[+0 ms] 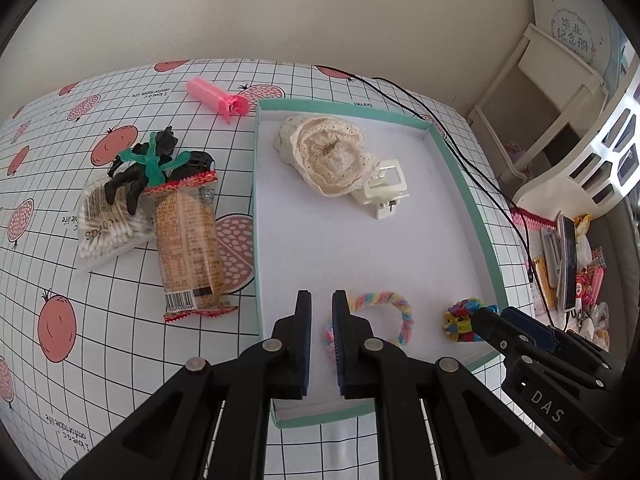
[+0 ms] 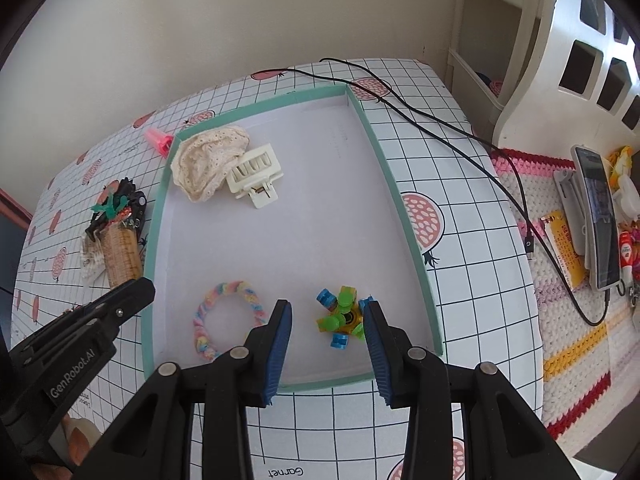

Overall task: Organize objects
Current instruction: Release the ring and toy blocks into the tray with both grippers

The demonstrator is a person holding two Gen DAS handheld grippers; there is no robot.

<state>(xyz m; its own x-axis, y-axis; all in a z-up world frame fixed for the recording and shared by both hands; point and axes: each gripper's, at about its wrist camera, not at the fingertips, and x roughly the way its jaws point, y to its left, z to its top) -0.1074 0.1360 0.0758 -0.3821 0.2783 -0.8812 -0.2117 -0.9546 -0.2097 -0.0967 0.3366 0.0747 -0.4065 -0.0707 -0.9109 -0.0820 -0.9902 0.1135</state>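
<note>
Over the near right corner of the tray [image 2: 404, 208], my right gripper [image 2: 329, 320] has its pads spread wide, the colourful block toy [image 2: 339, 316] lying on the white floor between them. One blue pad appears to touch the toy's right edge; the other stands clear. Nothing is clamped. I read this as either just set down or about to be taken; I cannot tell which.

My left gripper [image 1: 322, 320] hangs over the tray's near edge, fingers nearly together with a slim gap, gripping nothing. The pastel braided ring [image 1: 394, 312] lies just beyond its tips.

Already in the tray: block toy, braided ring, lace cloth [image 1: 324, 156] at the far end, cream hair claw [image 1: 384, 192] touching the cloth.

Outside on the gridded tablecloth [image 1: 120, 360], left of the tray: snack packet [image 1: 188, 244], cotton swab bag [image 1: 106, 236], black and green toy pile [image 1: 154, 164] resting atop both, pink clip [image 1: 218, 98] near the far corner.

Judgement: roughly half sorted. Next move calls for swinging my left gripper over to the snack packet, opening wider first.

Block toy: small, knobbly, green and blue studs round a yellow core. Probably slips if pinched off-centre.
</note>
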